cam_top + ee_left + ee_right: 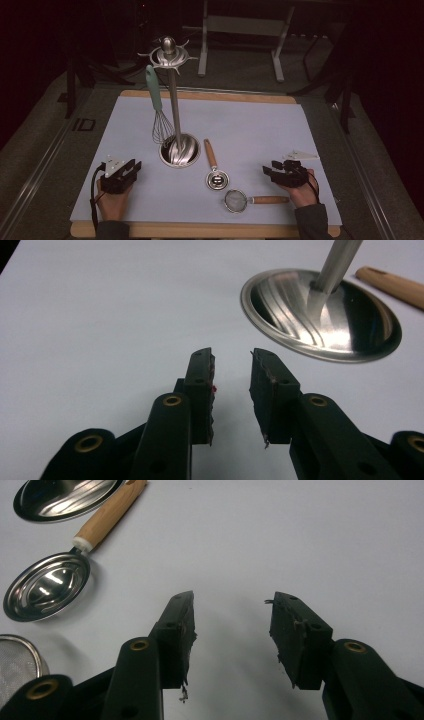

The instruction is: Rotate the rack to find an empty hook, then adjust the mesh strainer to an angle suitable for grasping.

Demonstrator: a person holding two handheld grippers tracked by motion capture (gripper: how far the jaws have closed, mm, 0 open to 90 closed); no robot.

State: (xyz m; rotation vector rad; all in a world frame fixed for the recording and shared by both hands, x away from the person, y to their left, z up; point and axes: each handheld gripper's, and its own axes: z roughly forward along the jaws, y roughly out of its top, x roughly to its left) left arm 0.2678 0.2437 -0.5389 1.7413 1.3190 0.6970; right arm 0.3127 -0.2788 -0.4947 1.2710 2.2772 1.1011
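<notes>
Table (pixel 260 120): a pale sheet covers the wooden top; everything stands or lies on it.
Stand (pixel 176 100): a tall steel pole on a round dished base, left of the middle, with a ring of hooks at its top. Its base (pixel 320 315) lies just ahead and to the right of the left tongs.
Whisk (pixel 157 105): hangs from one hook by its teal handle, wire end down beside the pole, just above the base.
Sieve (pixel 236 200): flat near the front edge, wooden handle pointing toward the right tongs; its mesh rim (pixel 15 665) sits at the picture's lower left.
Scoop (pixel 216 179): between stand and sieve, handle pointing away; bowl (pixel 47 585) facing up.
Left tongs (pixel 131 171): held low at front left, jaws apart, nothing between them (pixel 232 372).
Right tongs (pixel 272 169): held at front right, jaws wide apart over bare sheet (pixel 230 615), well apart from the scoop.
</notes>
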